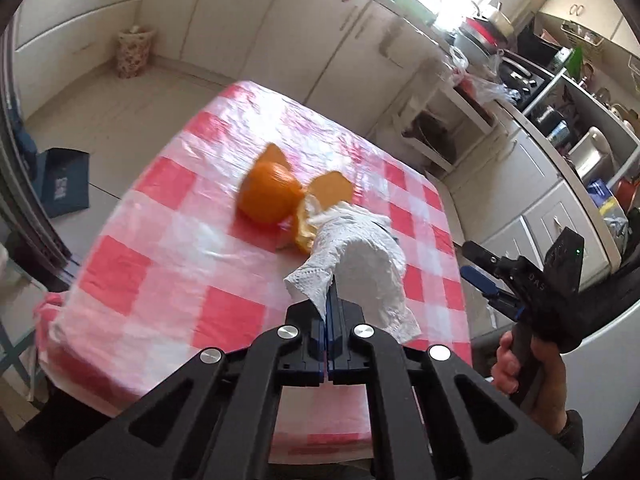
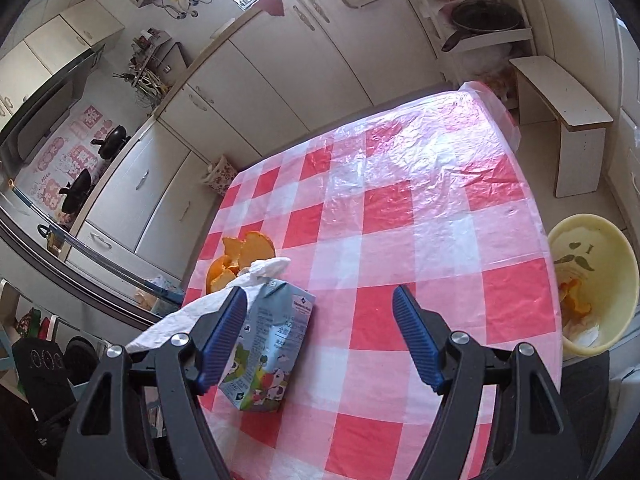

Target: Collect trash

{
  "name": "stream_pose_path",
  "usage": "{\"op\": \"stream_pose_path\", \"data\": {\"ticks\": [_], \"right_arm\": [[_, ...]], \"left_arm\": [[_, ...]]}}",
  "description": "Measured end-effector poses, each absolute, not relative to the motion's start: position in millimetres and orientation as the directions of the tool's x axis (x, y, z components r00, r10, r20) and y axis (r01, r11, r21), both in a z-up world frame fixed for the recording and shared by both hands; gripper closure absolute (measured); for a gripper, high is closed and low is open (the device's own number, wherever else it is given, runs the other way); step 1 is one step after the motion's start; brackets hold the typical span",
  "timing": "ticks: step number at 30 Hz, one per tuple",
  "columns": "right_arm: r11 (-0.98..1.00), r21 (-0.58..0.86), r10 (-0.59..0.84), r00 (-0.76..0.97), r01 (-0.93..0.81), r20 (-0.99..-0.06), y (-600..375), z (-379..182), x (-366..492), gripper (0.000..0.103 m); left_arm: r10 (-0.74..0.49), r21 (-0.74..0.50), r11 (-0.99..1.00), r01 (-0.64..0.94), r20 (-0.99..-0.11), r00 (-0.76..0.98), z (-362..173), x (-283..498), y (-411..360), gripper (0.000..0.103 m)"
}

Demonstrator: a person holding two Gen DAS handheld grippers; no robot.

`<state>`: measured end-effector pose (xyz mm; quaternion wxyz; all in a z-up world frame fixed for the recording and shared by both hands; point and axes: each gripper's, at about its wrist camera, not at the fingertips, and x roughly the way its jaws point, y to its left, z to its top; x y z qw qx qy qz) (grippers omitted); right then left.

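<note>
Counter (image 2: 400,216) cover: thin glossy plastic film, wrinkled, red-and-white check. Paper towel (image 1: 368,256): white, matt, embossed, crumpled. Orange peel (image 1: 268,196): waxy, faintly dimpled outside. Carton (image 2: 272,344): printed coated card, slight sheen. Bin (image 2: 600,256) at 3 o'clock: smooth yellow plastic. Jaws: ribbed blue pads (image 2: 416,336), matt black frames.

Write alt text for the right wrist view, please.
The open right gripper hovers over a red-and-white checked table, near a milk carton, a white paper towel and orange peel. A yellow bin beside the table holds peel.
</note>
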<state>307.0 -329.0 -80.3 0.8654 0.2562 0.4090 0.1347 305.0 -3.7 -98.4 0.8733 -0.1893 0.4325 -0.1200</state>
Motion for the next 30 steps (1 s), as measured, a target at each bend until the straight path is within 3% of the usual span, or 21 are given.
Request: {"op": "stream_pose_path", "data": {"ticks": [7,10,12,20,23,30], "right_arm": [[0.871,0.486,0.433,0.578,-0.071,-0.692,-296,-86,313,0.031],[0.883,0.463,0.416,0.581,-0.075,-0.7,-287,-84,317,0.031],[0.912,0.399,0.374,0.596,-0.096,-0.711,-276,-79,321,0.031],[0.931,0.319,0.361,0.561,-0.176,-0.745,-238,-86,367,0.029],[0.922,0.349,0.382,0.555,-0.169,-0.739,-237,-90,385,0.029],[0.904,0.391,0.424,0.491,-0.174,-0.761,-232,-113,435,0.029]], "left_arm": [[-0.244,-0.328,0.936,-0.128,-0.867,0.435,-158,309,47,0.099],[-0.223,-0.296,0.949,-0.112,-0.876,0.429,-163,306,44,0.078],[-0.173,-0.244,0.965,-0.098,-0.871,0.459,-156,301,43,0.056],[-0.074,-0.079,0.997,0.012,-0.852,0.519,-137,321,33,0.034],[-0.073,-0.042,0.996,0.073,-0.851,0.521,-137,335,21,0.028],[-0.082,-0.052,0.996,0.079,-0.887,0.455,-158,363,21,0.027]]}}
